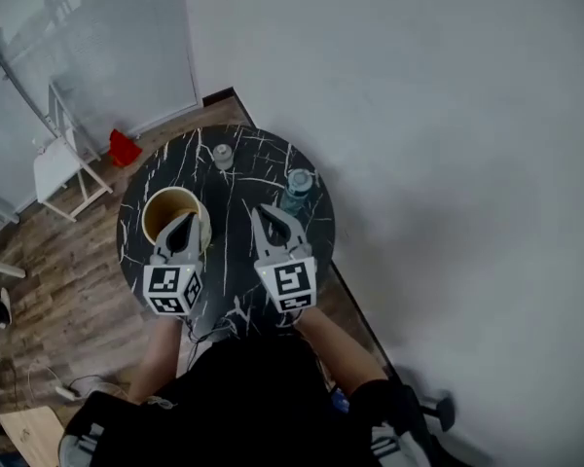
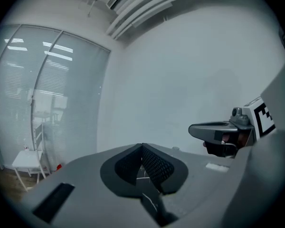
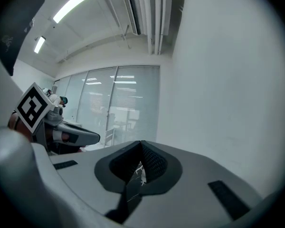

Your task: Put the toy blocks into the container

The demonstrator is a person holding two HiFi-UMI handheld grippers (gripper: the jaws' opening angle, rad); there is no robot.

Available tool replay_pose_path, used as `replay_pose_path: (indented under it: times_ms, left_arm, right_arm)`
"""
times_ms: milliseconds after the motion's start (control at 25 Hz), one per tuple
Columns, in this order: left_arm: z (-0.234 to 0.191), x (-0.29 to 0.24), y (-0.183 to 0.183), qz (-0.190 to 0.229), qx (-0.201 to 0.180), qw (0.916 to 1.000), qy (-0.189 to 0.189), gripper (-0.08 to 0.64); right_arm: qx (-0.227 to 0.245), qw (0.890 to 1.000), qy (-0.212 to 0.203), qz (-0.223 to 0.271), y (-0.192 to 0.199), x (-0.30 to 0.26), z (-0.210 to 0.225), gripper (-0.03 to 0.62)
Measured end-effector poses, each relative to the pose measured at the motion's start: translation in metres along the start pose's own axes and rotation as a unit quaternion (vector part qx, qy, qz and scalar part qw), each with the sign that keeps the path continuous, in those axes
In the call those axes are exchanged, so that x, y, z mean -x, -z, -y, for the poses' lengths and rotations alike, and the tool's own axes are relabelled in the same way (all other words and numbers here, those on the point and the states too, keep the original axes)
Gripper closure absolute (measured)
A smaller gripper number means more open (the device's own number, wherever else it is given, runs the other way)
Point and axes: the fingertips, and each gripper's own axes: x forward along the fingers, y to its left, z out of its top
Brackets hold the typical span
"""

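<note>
Head view puts the container (image 1: pixel 148 210), a round cream tub, just under the tip of the left hand-held gripper (image 1: pixel 186 219). That gripper's clenched jaws reach over the tub's near rim with nothing between them. A small teal piece (image 1: pixel 297 188) stands just ahead and slightly right of the right hand-held gripper (image 1: pixel 270 224). A small greyish piece (image 1: pixel 222 156) stands farther ahead, between the two grippers' lines. Both pieces are too small to tell whether they are toy blocks. The right hand-held gripper is clenched as well; its own view shows the pads meeting on nothing. Everything rests on a round black table (image 1: pixel 229 285) with white veins. Off the table, left of the left gripper, are a wooden floor (image 1: pixel 68 290), a red thing (image 1: pixel 125 148) and a white chair (image 1: pixel 60 166). A pale wall (image 1: pixel 438 115) runs along the right gripper's right.
</note>
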Motion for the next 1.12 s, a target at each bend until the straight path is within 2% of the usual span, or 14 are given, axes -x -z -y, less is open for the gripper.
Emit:
replay_pose_path:
  times_ms: [120,240,760,880,1120]
  left_arm:
    - [0.02,-0.009,-0.024,0.03,-0.011,0.9993,0.022,0.56]
    - [0.031,-0.02,-0.03,0.04,-0.019,0.9984,0.034,0.56]
    - [0.036,-0.046,-0.041,0.047,-0.04,0.9971,0.045,0.56]
    - [0.04,-0.046,-0.039,0.042,-0.033,0.9971,0.054,0.56]
    - [0.031,-0.051,-0.051,0.05,-0.044,0.9965,0.05,0.56]
  right_arm:
    - [0.006,0.999,0.034,0.025,-0.022,0.015,0.023,0.595]
    - [0.006,0.998,0.05,0.038,-0.033,0.023,0.038,0.595]
    - [0.015,0.997,0.064,0.03,-0.032,0.008,0.063,0.595]
    - [0.022,0.997,0.075,0.024,-0.031,0.011,0.066,0.595]
    - [0.017,0.996,0.08,0.038,-0.042,0.006,0.078,0.595]
